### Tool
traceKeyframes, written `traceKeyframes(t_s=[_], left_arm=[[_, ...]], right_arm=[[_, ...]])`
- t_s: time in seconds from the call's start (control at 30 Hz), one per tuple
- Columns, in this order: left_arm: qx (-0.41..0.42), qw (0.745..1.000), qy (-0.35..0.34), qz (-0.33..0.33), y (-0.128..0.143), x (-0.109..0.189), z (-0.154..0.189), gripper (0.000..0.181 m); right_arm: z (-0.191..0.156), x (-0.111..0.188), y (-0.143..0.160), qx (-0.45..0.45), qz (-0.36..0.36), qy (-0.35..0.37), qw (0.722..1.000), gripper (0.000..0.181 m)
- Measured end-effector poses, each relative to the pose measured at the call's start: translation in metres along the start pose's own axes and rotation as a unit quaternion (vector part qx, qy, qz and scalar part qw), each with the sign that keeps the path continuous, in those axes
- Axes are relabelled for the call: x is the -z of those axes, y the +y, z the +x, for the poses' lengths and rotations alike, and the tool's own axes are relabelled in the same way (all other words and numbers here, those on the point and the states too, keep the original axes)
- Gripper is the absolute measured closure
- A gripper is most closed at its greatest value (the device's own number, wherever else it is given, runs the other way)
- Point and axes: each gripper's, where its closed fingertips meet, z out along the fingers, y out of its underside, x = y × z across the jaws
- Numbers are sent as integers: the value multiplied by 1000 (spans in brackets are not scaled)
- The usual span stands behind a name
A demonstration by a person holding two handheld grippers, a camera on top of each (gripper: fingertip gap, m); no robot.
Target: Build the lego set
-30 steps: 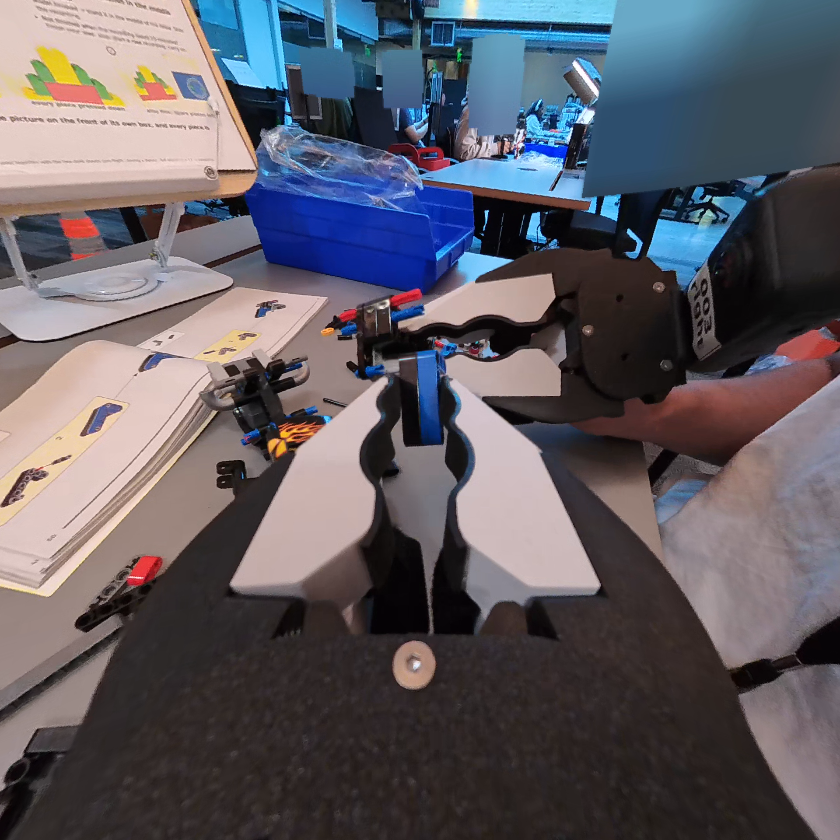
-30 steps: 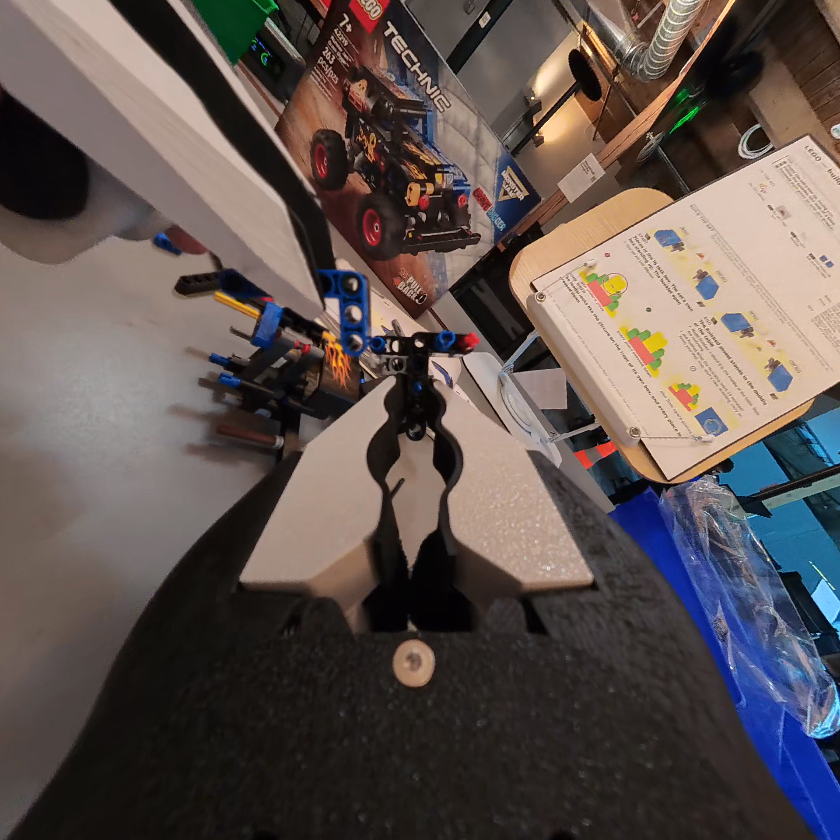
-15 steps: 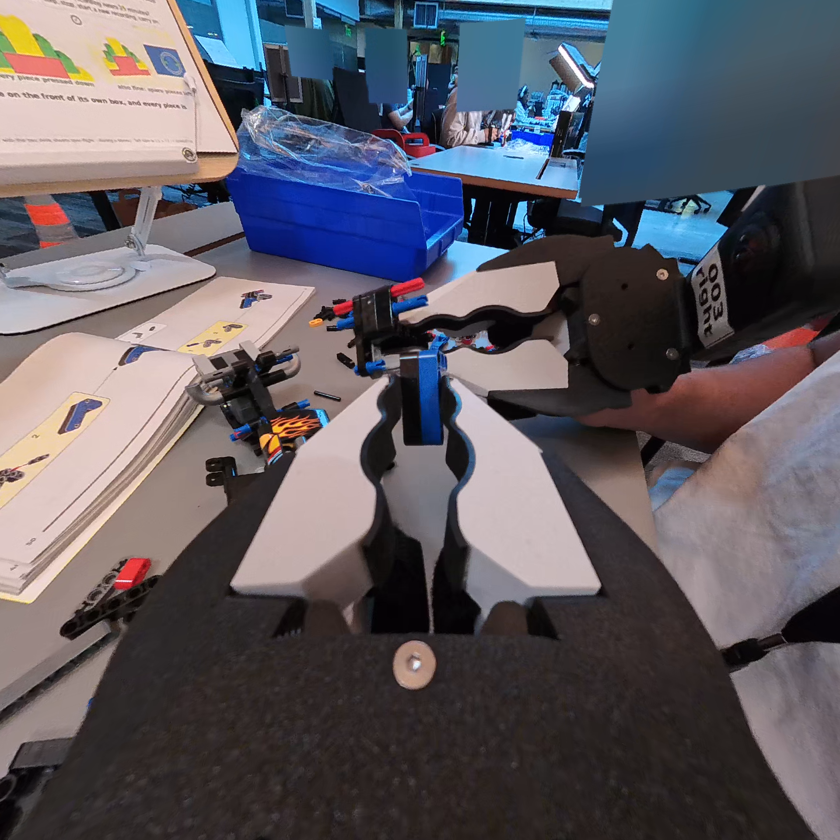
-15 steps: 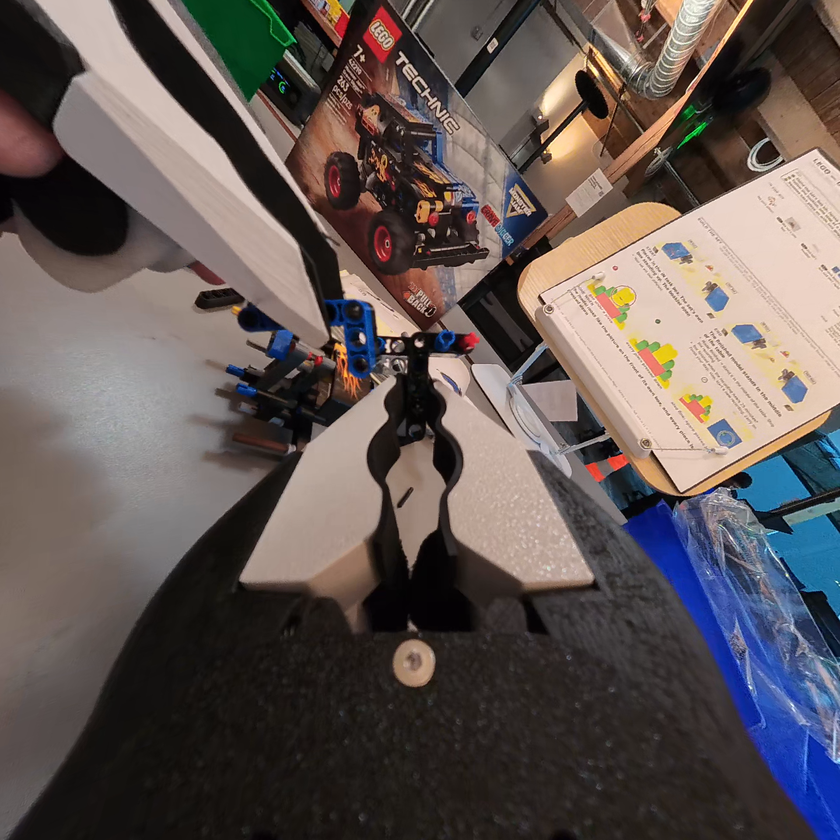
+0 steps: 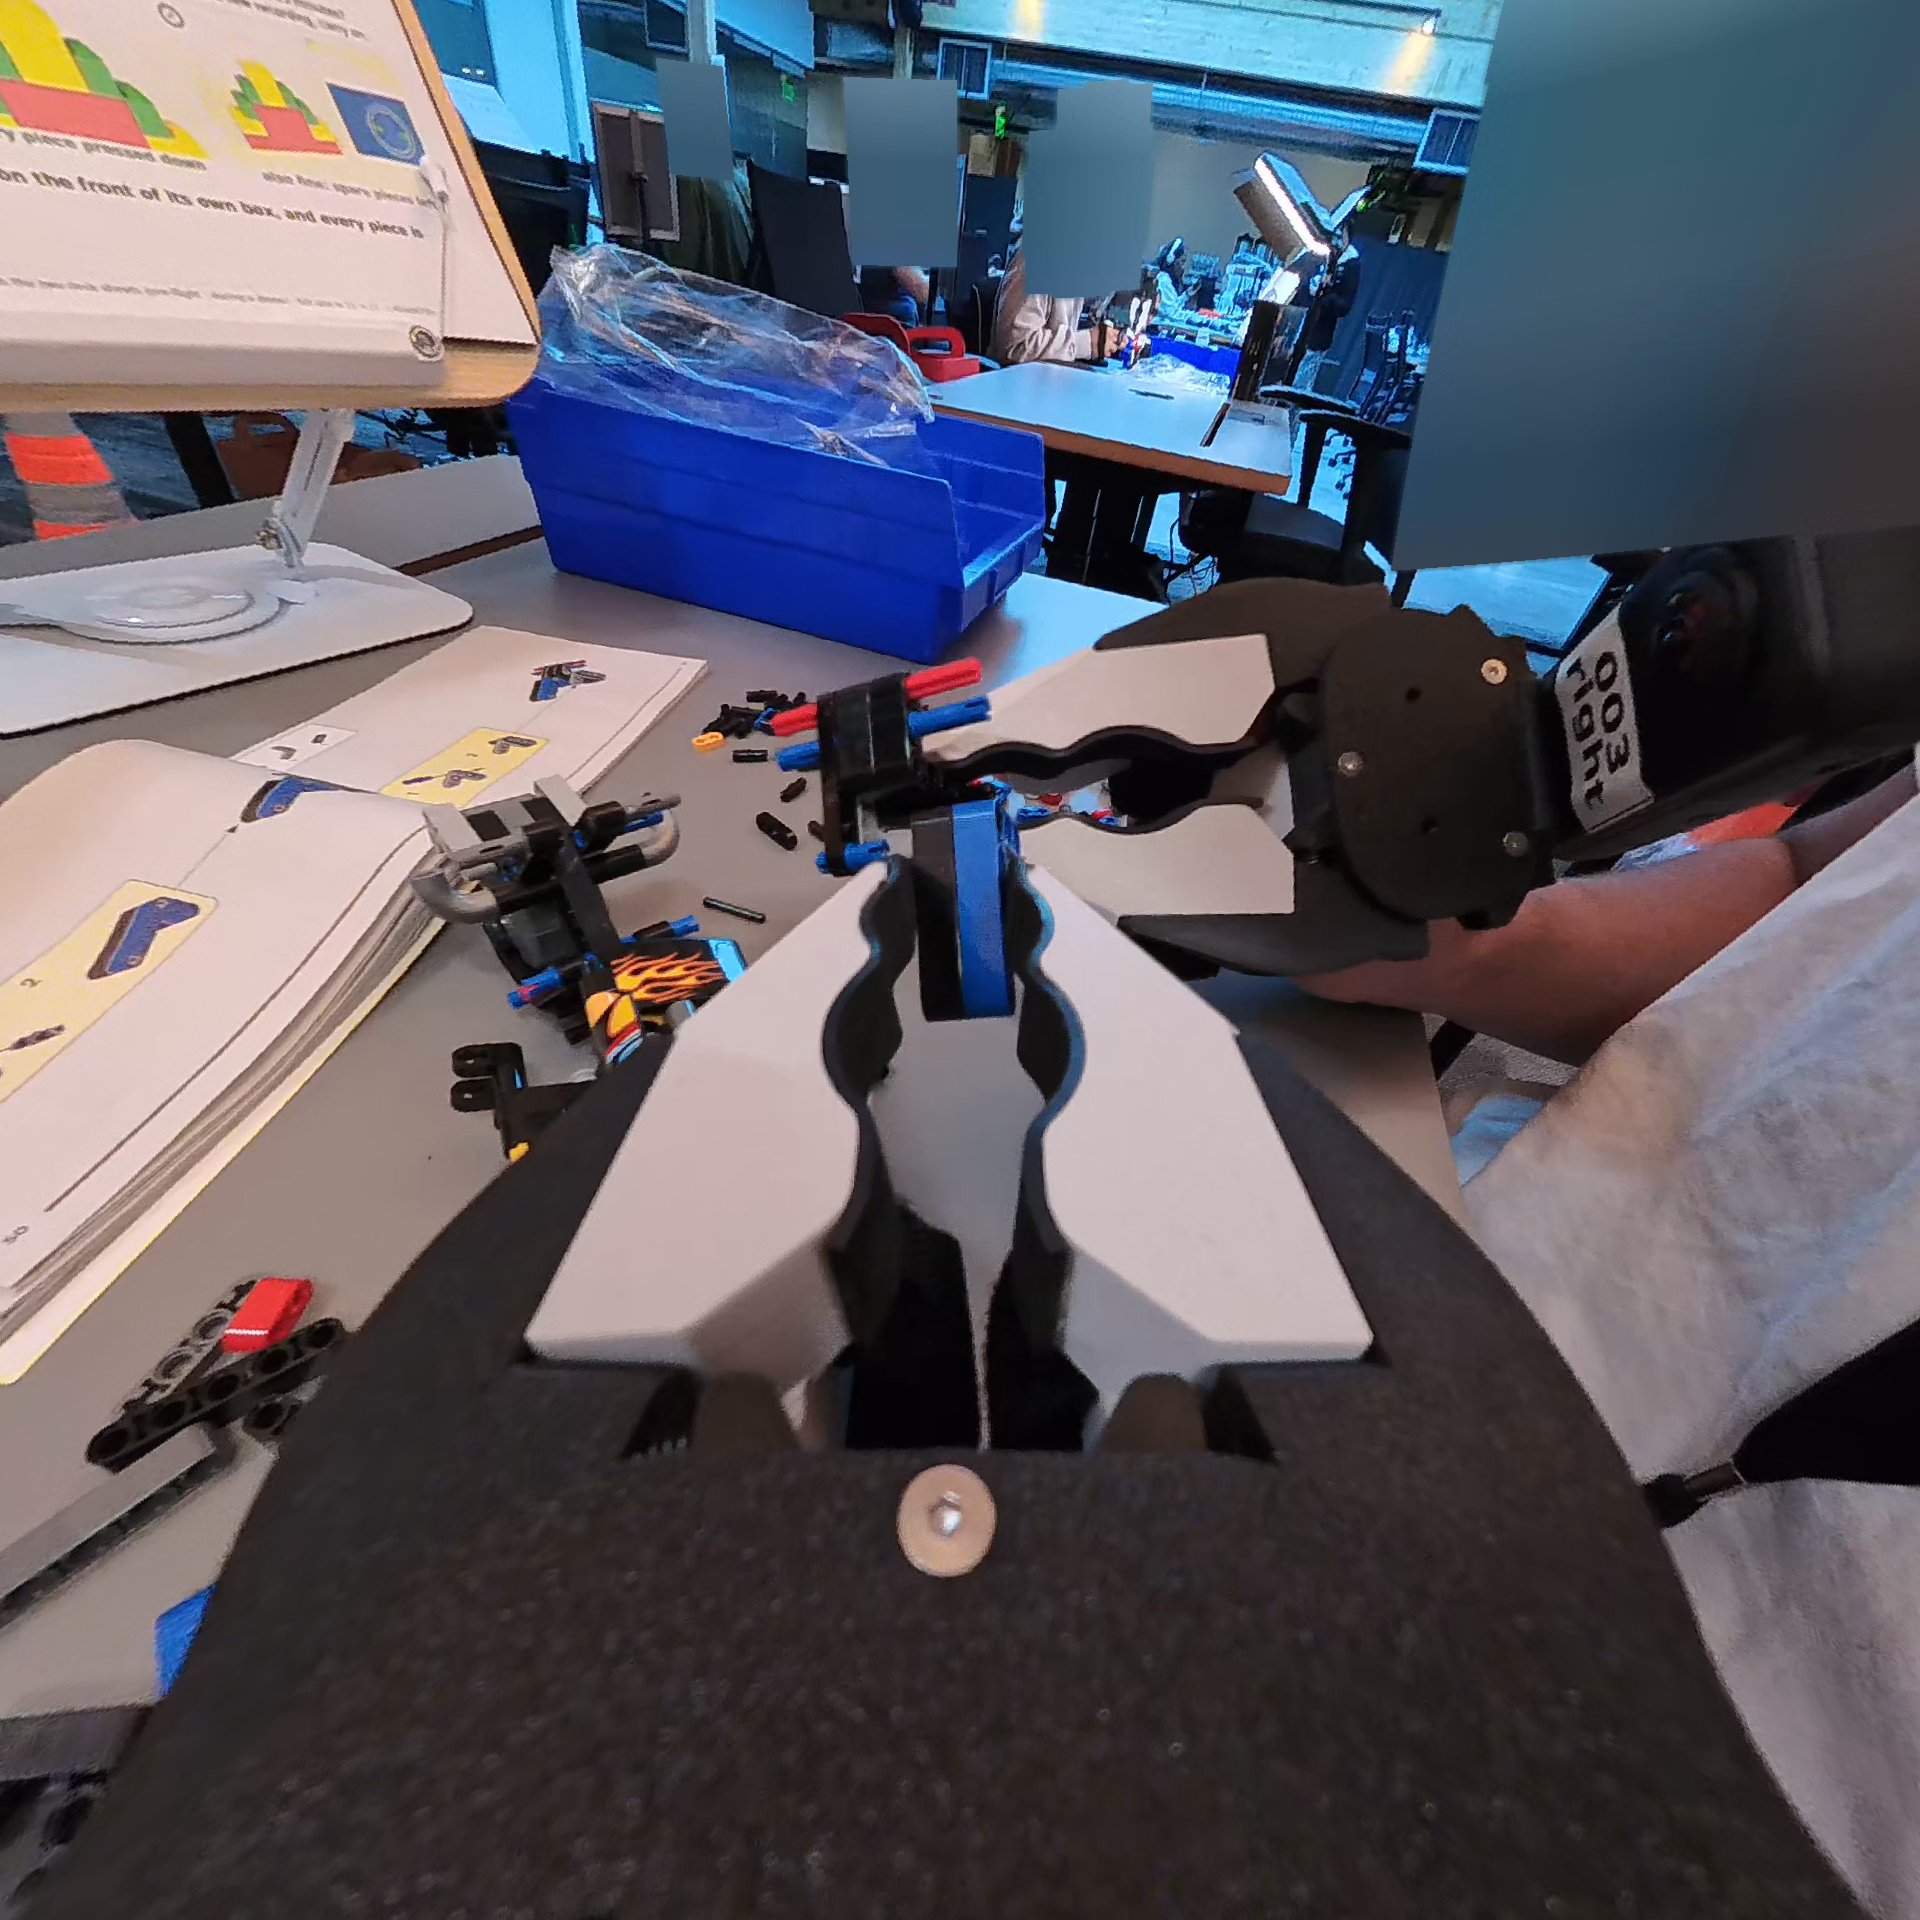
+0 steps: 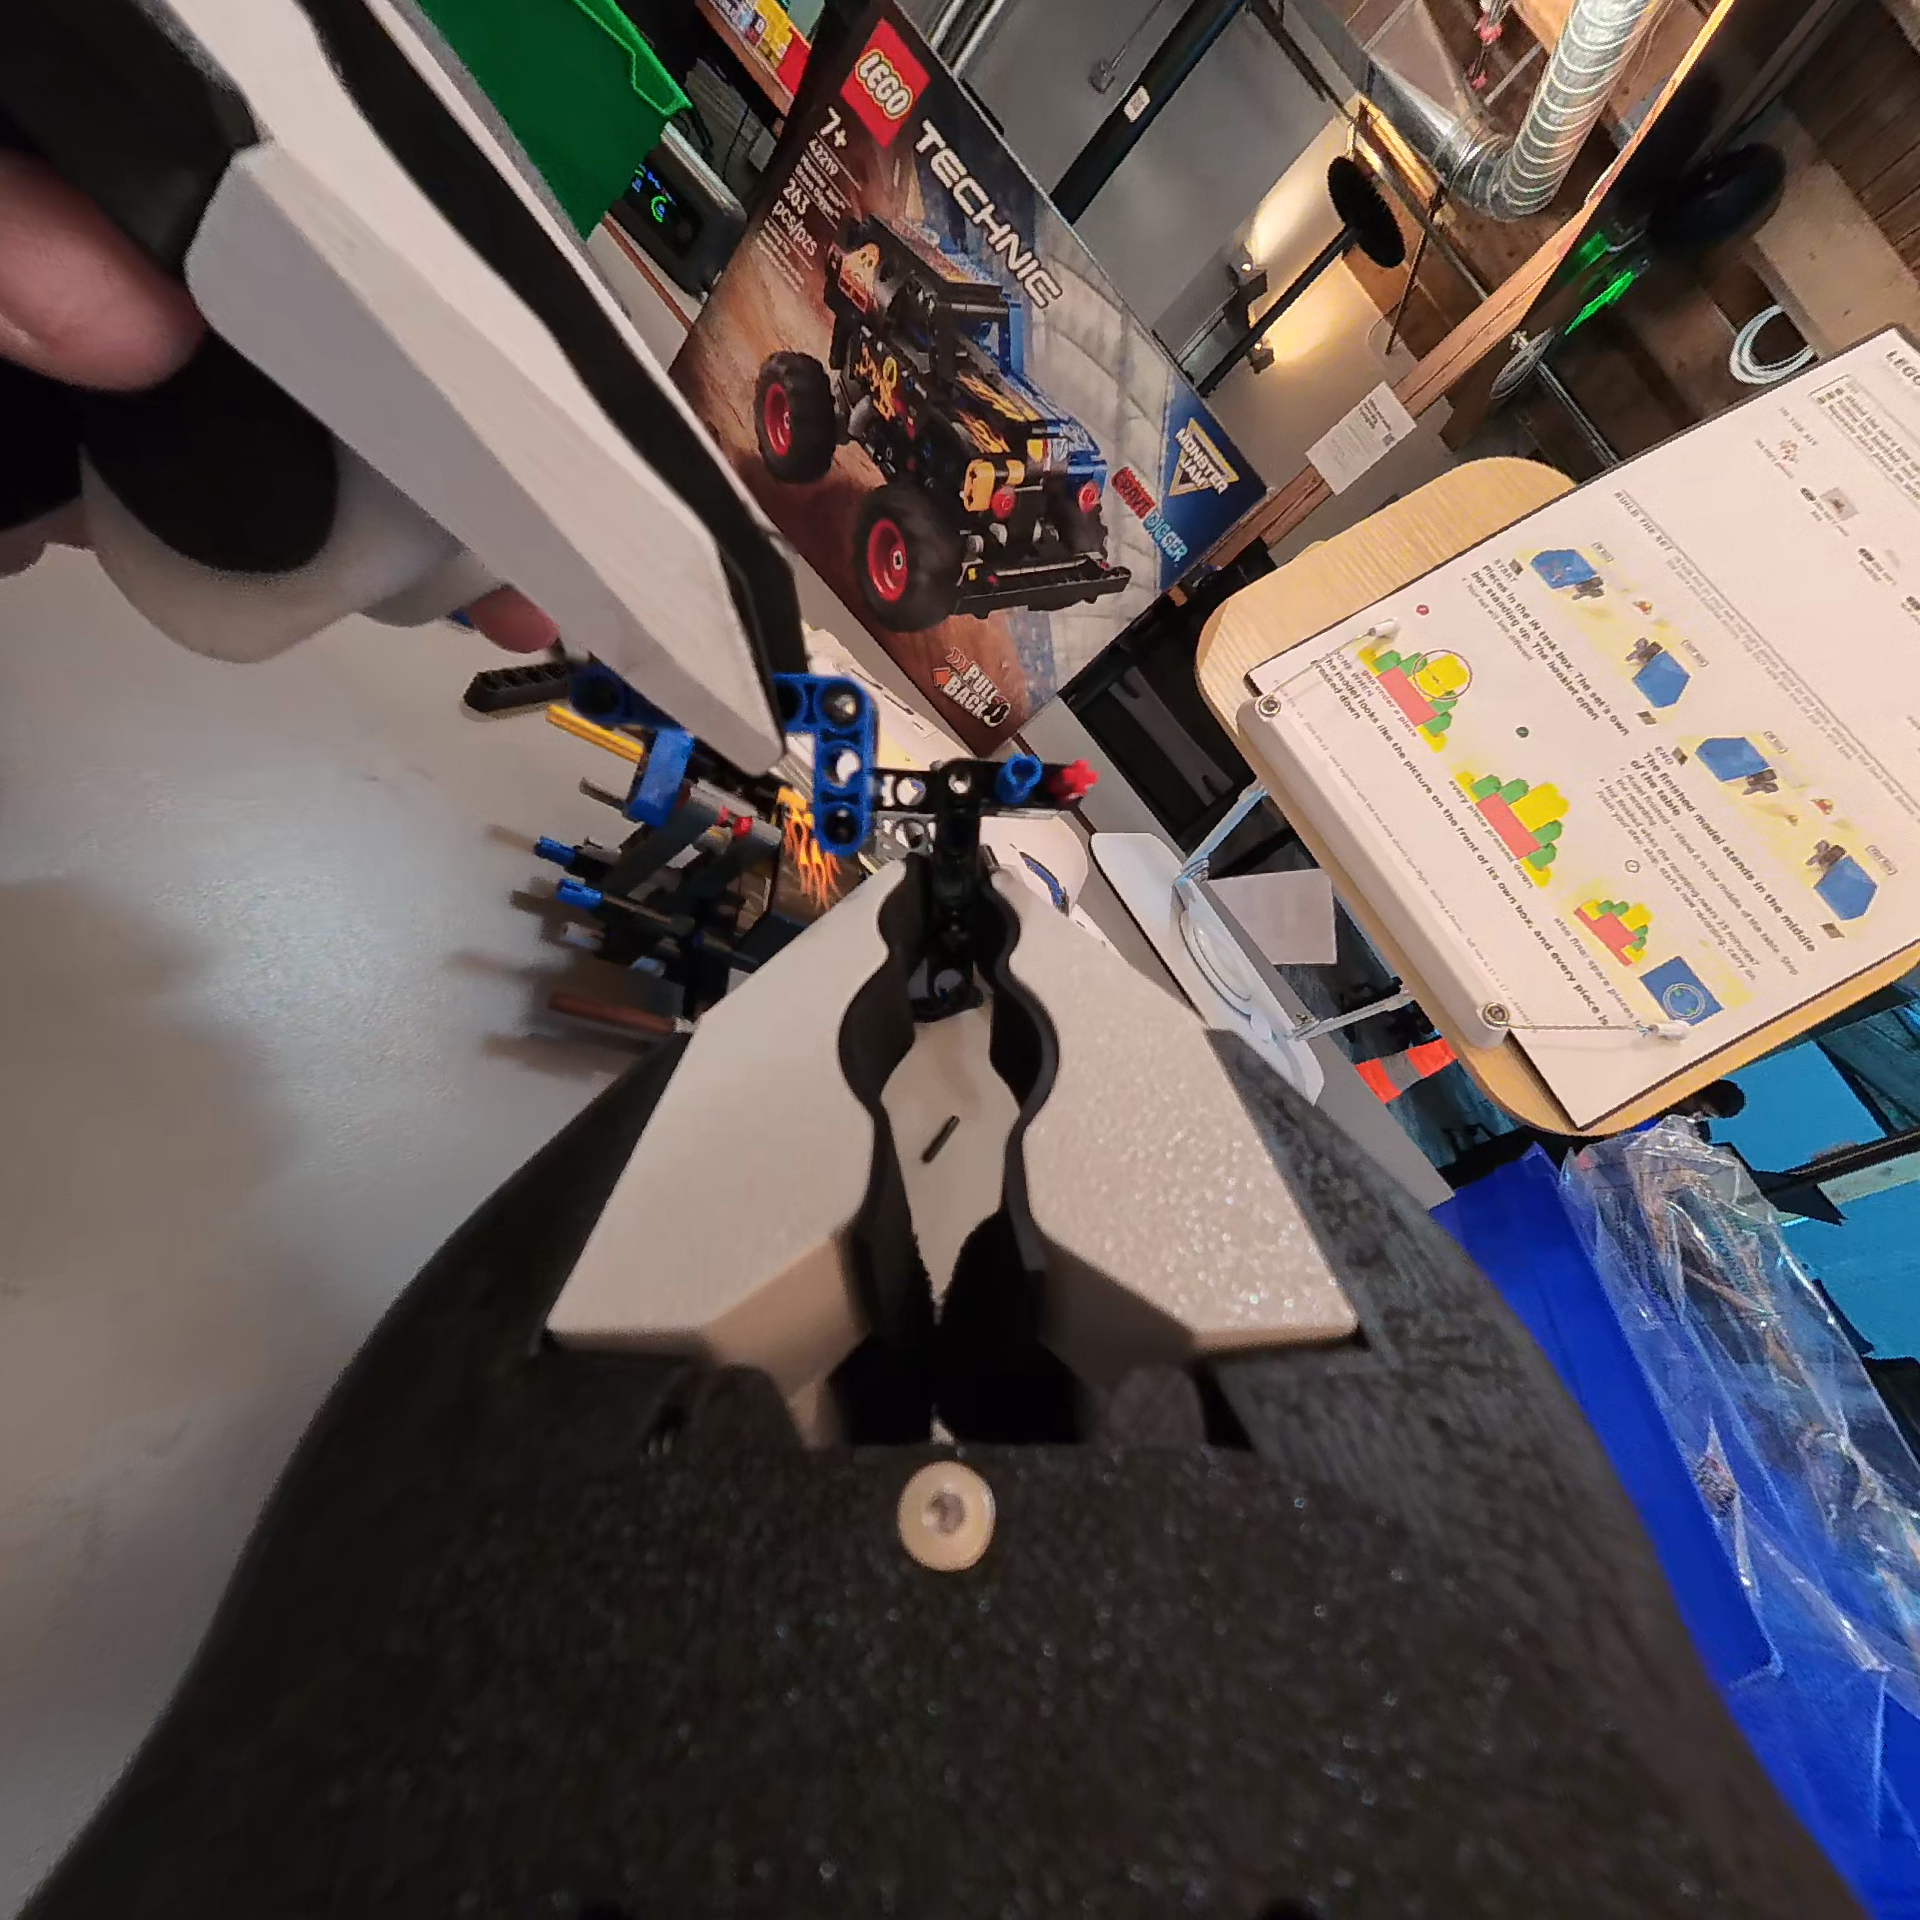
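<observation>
Mid-build: the left gripper (image 5: 961,914) pinches a blue-and-black plastic beam (image 5: 964,925) against the black pinned sub-assembly (image 5: 868,743) clamped in the right gripper (image 6: 951,914). At ten o'clock lies a flame-decorated chassis (image 5: 582,935), unfinished; loose pins (image 5: 764,717) remain.

Blue-and-black beam (image 5: 961,935) held upright above the table, its top touching a black block w/ red & blue pins (image 5: 873,743) at 11 o'clock. Half-built truck frame w/ flame sticker (image 5: 592,925) lies on the grey table at 9 o'clock, beside scattered small black pins (image 5: 774,826).
</observation>
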Motion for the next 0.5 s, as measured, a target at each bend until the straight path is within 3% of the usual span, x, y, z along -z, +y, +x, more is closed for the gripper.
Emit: traceKeyframes(t_s=[0.03,0.33,0.5], left_arm=[[1,1000,1,-1,1,0,0,166],[84,996,36,7,0,0,-3,166],[43,999,13,-2,2,-1,-6,166]], right_arm=[[-1,0,0,-5,-1,-2,1000,174],[1,2,-1,14,-5,9,1000,174],[-1,2,0,0,-7,1,1000,174]])
